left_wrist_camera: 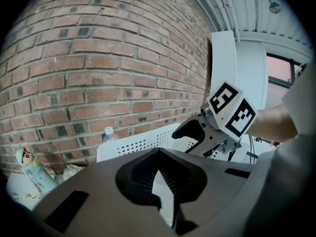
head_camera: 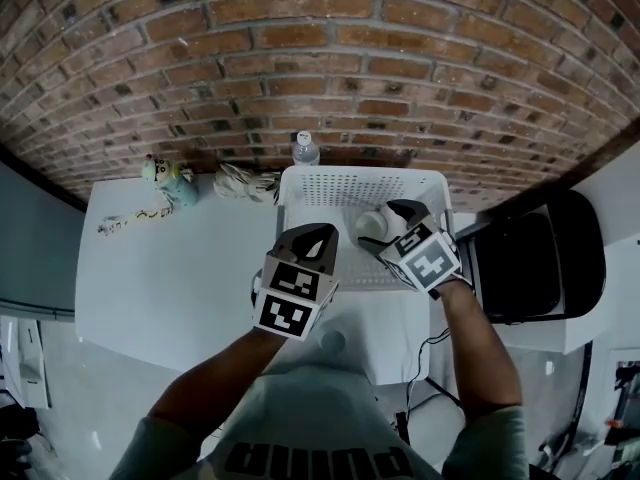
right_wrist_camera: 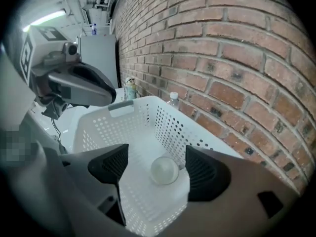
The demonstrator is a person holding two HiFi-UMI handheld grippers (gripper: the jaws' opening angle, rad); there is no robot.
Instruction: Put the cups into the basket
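Basket (head_camera: 350, 186) sits on the surface (head_camera: 170, 278), one pale cup (right_wrist_camera: 164, 171) inside. Right tool (right_wrist_camera: 154, 168) hangs over it, jaws apart and empty; left tool (left_wrist_camera: 160, 180) has its jaws pressed together.

Seemingly "puma" on shirt (head_camera: 318, 413)

In the head view, the near wall of the white perforated plastic basket (head_camera: 330, 183) is hidden under the left gripper (head_camera: 322, 236) and right gripper (head_camera: 388, 226), and the clear plastic bottle (head_camera: 305, 149) at top centre shows only its capped top.
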